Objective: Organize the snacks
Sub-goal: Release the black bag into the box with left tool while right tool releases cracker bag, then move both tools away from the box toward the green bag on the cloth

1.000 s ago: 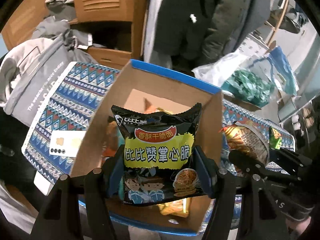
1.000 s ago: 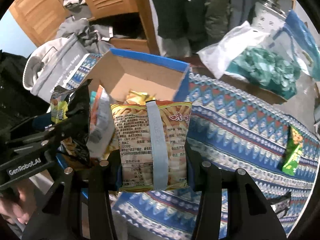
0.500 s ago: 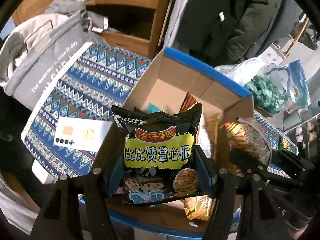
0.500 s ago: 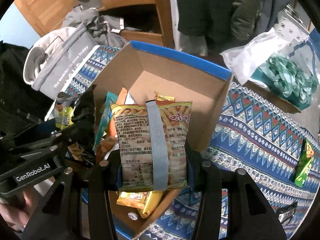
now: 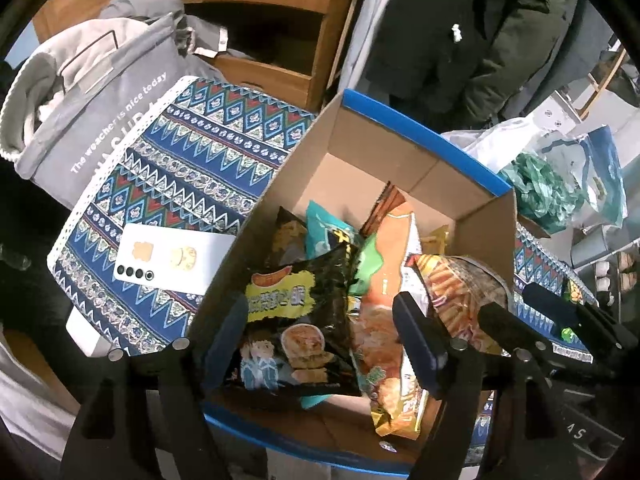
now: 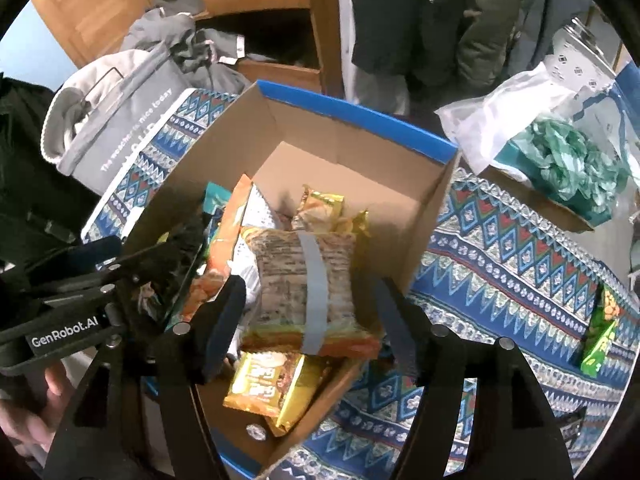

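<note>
Both grippers hover over a cardboard box (image 5: 420,136) with a blue rim, which holds several snack packets. My left gripper (image 5: 320,340) has its jaws opening. The black noodle-snack packet (image 5: 296,320) lies tilted between them, clear of both pads, and rests on the packets below. My right gripper (image 6: 310,320) also has its jaws opening. The fries packet (image 6: 304,280), blurred and with its back seam up, sits between them with a gap at each side, inside the box (image 6: 352,108).
A white phone (image 5: 172,260) lies on the patterned tablecloth (image 5: 192,168) left of the box. A grey bag (image 5: 100,112) stands beyond it. A green packet (image 6: 600,332) lies on the cloth at the right. Plastic bags (image 6: 560,152) and a person in a dark coat (image 5: 460,40) are behind.
Both grippers came in over the box and then held still. Both pairs of jaws have spread, and the noodle packet and the fries packet have slipped from the pads down into the box.
</note>
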A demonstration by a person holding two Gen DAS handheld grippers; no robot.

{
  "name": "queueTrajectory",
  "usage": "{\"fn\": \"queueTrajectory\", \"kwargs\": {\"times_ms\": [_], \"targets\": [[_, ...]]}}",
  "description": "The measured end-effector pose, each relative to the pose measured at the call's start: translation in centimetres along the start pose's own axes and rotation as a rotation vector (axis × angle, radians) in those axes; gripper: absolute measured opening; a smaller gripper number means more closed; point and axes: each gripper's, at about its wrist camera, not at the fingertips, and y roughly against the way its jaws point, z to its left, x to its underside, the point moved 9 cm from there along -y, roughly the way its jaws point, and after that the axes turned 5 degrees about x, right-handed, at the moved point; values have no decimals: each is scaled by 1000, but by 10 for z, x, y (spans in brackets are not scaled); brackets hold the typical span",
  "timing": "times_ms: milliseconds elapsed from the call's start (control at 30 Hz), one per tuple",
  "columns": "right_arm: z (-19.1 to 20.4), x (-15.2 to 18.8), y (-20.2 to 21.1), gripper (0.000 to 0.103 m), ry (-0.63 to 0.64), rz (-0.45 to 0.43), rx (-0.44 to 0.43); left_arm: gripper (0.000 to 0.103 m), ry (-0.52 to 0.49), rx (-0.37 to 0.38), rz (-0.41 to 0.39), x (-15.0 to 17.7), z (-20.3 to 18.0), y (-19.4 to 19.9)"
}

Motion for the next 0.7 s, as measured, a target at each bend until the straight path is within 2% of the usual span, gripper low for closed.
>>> {"fn": "queueTrajectory", "kwargs": {"times_ms": [133,367,700], "targets": [[-9,4,8,72,-9,-7,6,76,-24,12,-6,2,-14,4],[-37,20,25,73,-22,-29,56,76,-89,36,-29,7,-47,17],[-98,48,52,73,-122,-53,93,80,-199,81,-35,27,-109,22]]}}
